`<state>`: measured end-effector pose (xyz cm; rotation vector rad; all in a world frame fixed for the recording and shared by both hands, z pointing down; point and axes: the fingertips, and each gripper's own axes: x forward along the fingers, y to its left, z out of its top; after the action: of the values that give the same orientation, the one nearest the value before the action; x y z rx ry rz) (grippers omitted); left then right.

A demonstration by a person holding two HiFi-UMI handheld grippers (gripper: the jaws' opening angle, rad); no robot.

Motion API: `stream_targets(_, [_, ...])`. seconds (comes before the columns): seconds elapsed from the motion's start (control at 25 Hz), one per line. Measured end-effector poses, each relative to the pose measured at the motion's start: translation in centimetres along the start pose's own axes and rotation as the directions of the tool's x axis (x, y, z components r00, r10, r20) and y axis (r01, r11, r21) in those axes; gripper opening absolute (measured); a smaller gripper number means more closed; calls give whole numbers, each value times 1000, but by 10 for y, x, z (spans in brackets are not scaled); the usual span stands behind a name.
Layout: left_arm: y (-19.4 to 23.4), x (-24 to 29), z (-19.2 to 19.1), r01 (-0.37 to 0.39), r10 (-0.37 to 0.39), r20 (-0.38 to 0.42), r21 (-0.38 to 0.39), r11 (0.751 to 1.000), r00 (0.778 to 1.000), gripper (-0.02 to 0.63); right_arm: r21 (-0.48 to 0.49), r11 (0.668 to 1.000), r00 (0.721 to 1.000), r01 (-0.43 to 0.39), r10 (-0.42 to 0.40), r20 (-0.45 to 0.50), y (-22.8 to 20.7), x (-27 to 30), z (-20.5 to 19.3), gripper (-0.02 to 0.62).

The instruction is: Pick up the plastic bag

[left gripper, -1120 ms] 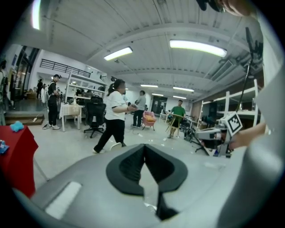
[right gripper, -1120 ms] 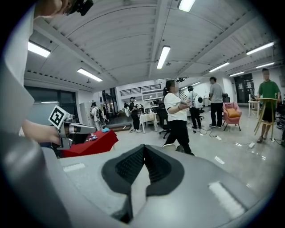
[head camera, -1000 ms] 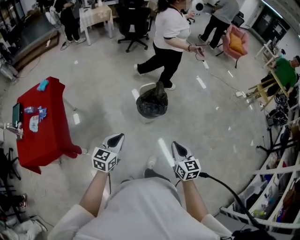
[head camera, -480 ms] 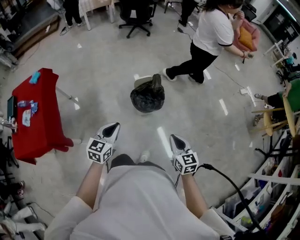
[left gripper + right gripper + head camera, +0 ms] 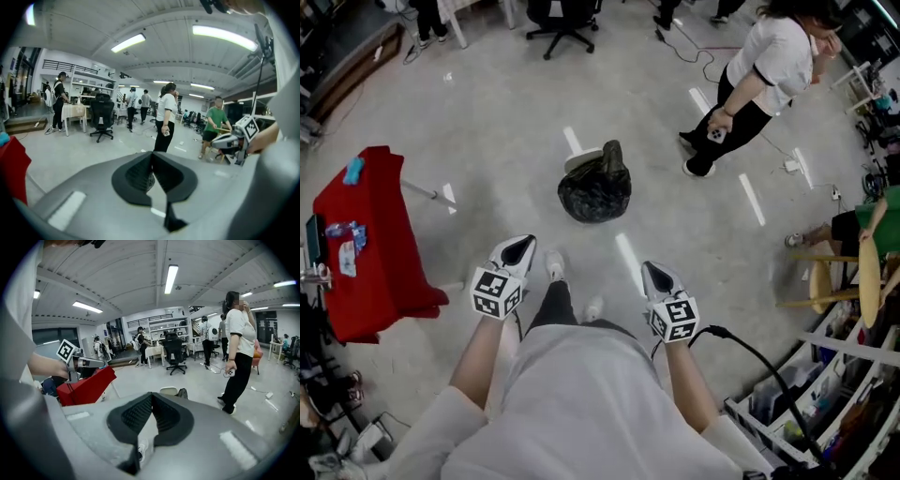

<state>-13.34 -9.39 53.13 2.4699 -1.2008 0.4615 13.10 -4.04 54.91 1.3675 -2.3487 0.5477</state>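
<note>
1. Black, knotted plastic bag (image 5: pixel 594 192) sits on the grey concrete floor (image 5: pixel 487 131), straight ahead of the wearer, with a white object (image 5: pixel 581 161) touching its far side.
2. The wearer has closed on it over the past second. A dark-trousered leg and white shoe (image 5: pixel 554 265) now stride out between the two grippers, and the bag lies nearer to them than before, though still apart.
3. The passer-by in a white shirt (image 5: pixel 773 66) has crossed to the right, leaving the path to the bag free. The red-draped table (image 5: pixel 366 244) stands off to the left.
4. Left gripper (image 5: pixel 521 247) and right gripper (image 5: pixel 655 277) are carried level, fingers pressed together with nothing between them, unchanged through the walk.
5. Judged from this, the task is still at the approach: nothing is touched, and the jaws must part before the knotted top can be taken.
</note>
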Motion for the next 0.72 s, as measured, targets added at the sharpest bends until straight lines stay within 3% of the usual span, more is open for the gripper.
stream_targets(0.36, [85,83,-3,79,-72,-98,74,994,993,5,10,998,996,66,-66,-65,-27,100,26,2])
stream_targets(0.72, [129,155,-36,88,-79,-196,41,995,978,5,18,992,982,126,-122,-145,-62,172,22,2])
